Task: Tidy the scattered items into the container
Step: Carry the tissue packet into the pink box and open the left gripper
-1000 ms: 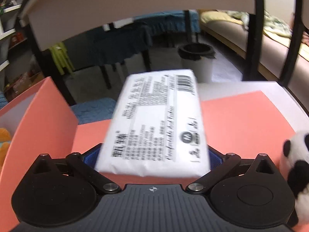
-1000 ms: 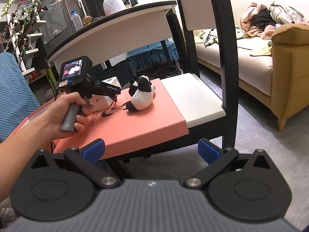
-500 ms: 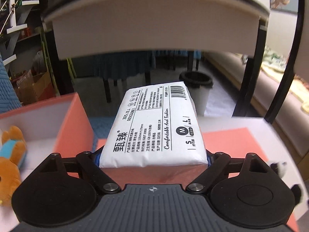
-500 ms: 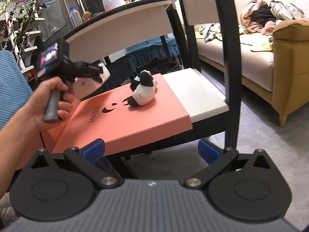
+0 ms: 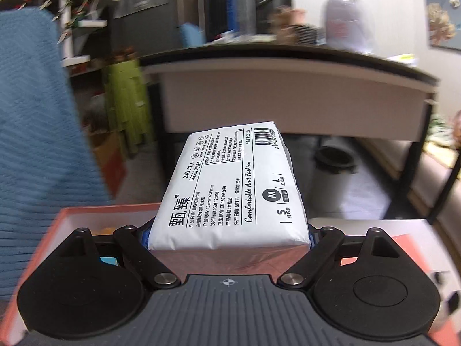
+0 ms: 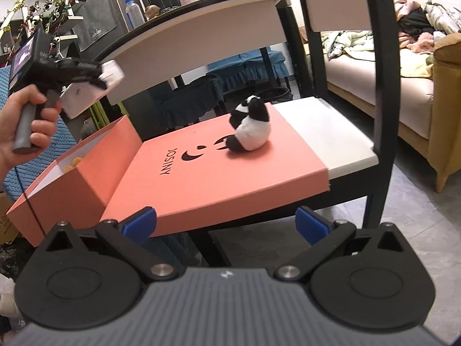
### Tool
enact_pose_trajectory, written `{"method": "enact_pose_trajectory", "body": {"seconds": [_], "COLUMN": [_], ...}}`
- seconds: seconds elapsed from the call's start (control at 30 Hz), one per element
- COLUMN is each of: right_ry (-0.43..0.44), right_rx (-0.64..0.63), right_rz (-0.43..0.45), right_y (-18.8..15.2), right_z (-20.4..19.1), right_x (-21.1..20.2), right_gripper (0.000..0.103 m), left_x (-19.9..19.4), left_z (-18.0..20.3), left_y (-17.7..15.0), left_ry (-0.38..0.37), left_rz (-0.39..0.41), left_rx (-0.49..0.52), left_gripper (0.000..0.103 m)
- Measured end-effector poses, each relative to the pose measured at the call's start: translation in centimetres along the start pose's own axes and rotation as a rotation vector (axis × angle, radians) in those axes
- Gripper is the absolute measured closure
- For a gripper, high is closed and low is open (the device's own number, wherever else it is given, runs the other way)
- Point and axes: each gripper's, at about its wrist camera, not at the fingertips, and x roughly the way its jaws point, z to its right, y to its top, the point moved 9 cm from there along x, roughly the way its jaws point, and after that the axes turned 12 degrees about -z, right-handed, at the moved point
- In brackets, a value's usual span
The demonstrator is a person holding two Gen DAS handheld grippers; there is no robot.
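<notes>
White bench (image 6: pixel 331 132) holds an orange box (image 6: pixel 72 190). Left gripper (image 5: pixel 229 233) clamps tissue pack (image 5: pixel 230 190) above it; next: drop it in. Right gripper (image 6: pixel 226 222) wide apart, w/ nothing. Panda toy (image 6: pixel 250 128) waits.

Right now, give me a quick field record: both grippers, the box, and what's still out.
left gripper: shut on the tissue pack, held above the open box
right gripper: open, empty, low in front of the table
box: orange, open, an orange item already inside
lid: flat on the table beside the box
still out: panda plush, on the lid
</notes>
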Motion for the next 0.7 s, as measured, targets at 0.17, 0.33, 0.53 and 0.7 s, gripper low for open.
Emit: {"method": "enact_pose_trajectory", "body": {"seconds": [0.17,0.33,0.53,0.7], "right_ry": [0.008,0.012,0.011,0.002], "right_rx": [0.002,0.030,0.046,0.055], "right_rz": [-0.007,-0.027,-0.035,-0.041], "right_y": [-0.1,-0.6,-1.0,-1.1], "right_z": [-0.6,-0.4,-0.1,0.6], "right_x": [0.6,1.3,1.6,1.6], "right_gripper": [0.000,0.000,0.000,0.000], "left_x": [2.7,5.7,8.3,9.6], "left_z": [-5.0,-7.7,-6.9,-6.3], "left_y": [-0.7,-1.7,-2.7,-4.1], "left_ry": [0.052,0.078,0.070,0.059], "left_rz": [-0.095,-0.207,-0.274,-0.300], "left_rx": [-0.063,-0.090,-0.070,-0.051], "left_gripper": [0.014,0.014,0.014,0.014]}}
